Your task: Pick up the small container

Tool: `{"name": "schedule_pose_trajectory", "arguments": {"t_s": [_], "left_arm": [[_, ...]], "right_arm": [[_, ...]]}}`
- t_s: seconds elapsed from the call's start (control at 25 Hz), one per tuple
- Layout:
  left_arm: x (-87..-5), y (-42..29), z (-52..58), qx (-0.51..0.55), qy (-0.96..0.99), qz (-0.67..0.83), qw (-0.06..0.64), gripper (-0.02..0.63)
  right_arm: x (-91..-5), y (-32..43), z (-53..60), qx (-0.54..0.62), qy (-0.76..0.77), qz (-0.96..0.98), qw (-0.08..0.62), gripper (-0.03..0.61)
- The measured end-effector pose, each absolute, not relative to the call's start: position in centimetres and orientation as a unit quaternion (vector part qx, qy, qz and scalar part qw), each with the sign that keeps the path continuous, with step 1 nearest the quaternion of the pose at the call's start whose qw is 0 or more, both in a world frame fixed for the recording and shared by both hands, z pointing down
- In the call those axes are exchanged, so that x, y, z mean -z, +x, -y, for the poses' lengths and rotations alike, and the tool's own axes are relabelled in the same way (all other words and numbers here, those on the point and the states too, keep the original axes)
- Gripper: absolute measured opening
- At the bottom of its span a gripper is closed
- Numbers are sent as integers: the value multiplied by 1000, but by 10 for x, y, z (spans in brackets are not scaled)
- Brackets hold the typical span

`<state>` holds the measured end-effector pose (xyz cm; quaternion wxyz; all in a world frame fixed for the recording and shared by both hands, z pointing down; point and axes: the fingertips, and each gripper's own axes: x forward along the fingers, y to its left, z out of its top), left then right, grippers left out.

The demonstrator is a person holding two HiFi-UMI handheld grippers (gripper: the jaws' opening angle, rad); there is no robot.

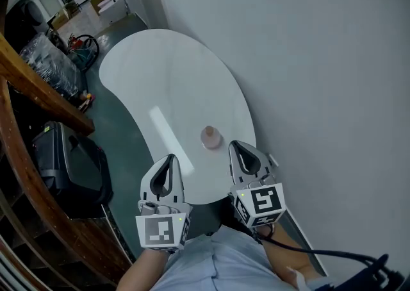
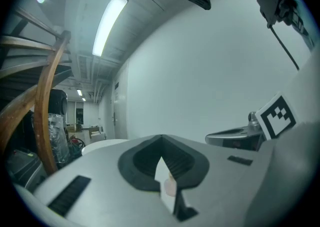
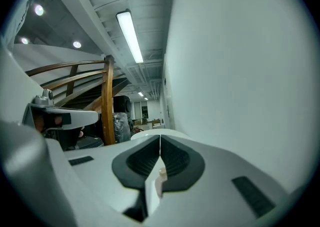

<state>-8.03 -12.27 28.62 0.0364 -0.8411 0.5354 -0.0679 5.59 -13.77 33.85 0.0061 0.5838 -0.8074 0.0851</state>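
item: small container (image 1: 210, 136) is standing upright on the white table (image 1: 160, 78), near its close edge | grippers: left gripper (image 1: 169, 158) and right gripper (image 1: 236, 147) are hovering each side of it, jaws together, holding nothing | step: probably lining up; one gripper is needing to open first

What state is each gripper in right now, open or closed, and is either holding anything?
Left gripper: closed, holding nothing.
Right gripper: closed, holding nothing.
Container: on the table, untouched.
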Motion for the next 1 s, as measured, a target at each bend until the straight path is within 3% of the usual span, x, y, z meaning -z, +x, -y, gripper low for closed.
{"name": "schedule_pose_trajectory", "arguments": {"t_s": [0.52, 1.0], "left_arm": [[-281, -65, 176, 70, -803, -589, 57, -2], [-299, -93, 192, 70, -791, -608, 24, -2]], "right_arm": [[-335, 58, 212, -74, 518, 852, -19, 2], [-356, 37, 233, -75, 504, 861, 18, 3]]}}
